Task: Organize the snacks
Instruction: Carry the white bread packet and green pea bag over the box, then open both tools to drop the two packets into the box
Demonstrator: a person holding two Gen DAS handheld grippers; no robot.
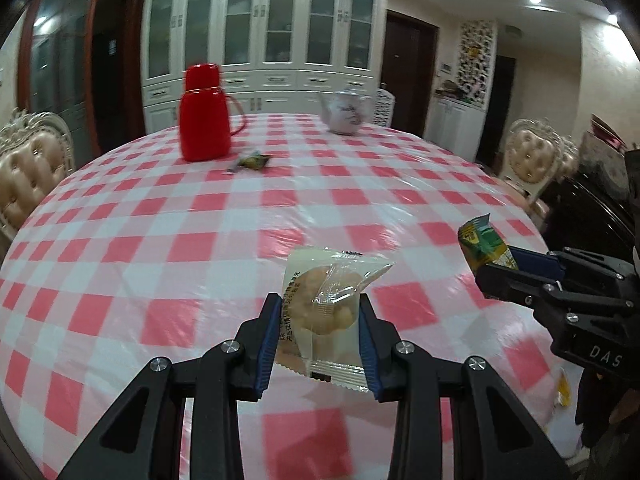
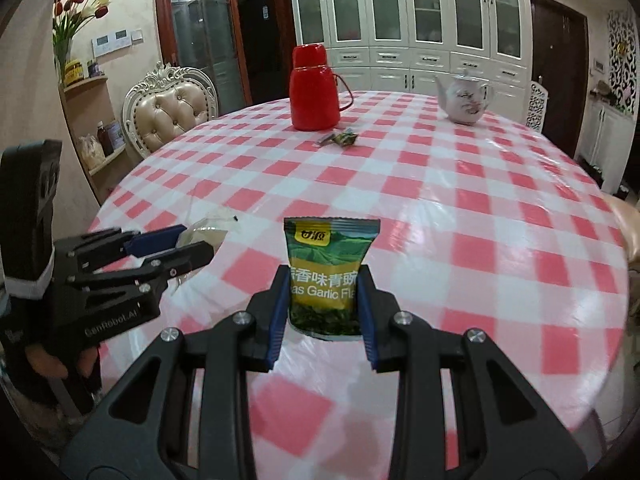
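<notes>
Left tongs: clenched on pale biscuit packet. Right tongs: clenched on green pea packet. Both lifted off worktop, likely for sorting.

Your pale snack packet hides its side edges behind the blue pads of the left gripper, and its small print is too blurred to read; in the right wrist view it shows only as a crumpled sliver. The green pea packet loses both ends of its printed lines behind the right gripper, and in the left wrist view only its top shows. Near the table's far edge, beside the red flask, the small wrapped snack is too small to identify, and the near edge of the table is cut off by the picture's bottom.
</notes>
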